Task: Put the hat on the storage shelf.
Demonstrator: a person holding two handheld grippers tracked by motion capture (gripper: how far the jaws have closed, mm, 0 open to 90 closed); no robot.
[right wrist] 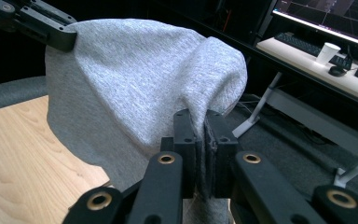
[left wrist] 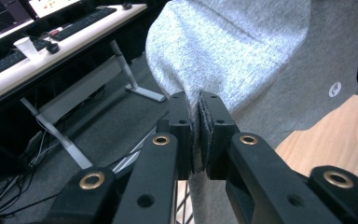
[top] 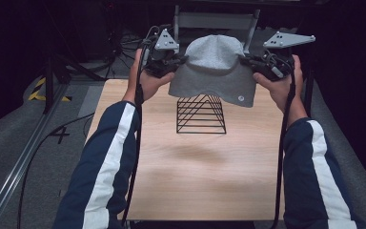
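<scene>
A grey knit hat (top: 214, 67) hangs in the air above the far part of the wooden table (top: 190, 176), stretched between both grippers. My left gripper (top: 177, 61) is shut on the hat's left edge, with grey fabric (left wrist: 228, 51) pinched between its pads (left wrist: 199, 122). My right gripper (top: 250, 61) is shut on the hat's right edge, its fabric (right wrist: 135, 79) caught between the jaws (right wrist: 201, 140). A small round white badge (top: 241, 98) marks the hat's lower right corner. Directly beneath the hat stands a black wire rack (top: 200, 114) shaped like a pyramid.
A grey chair (top: 215, 21) stands behind the table's far edge. Dark floor with cables lies to the left (top: 52, 143). Desks with keyboards, monitors and a paper cup (right wrist: 328, 52) show in the background of the gripper views.
</scene>
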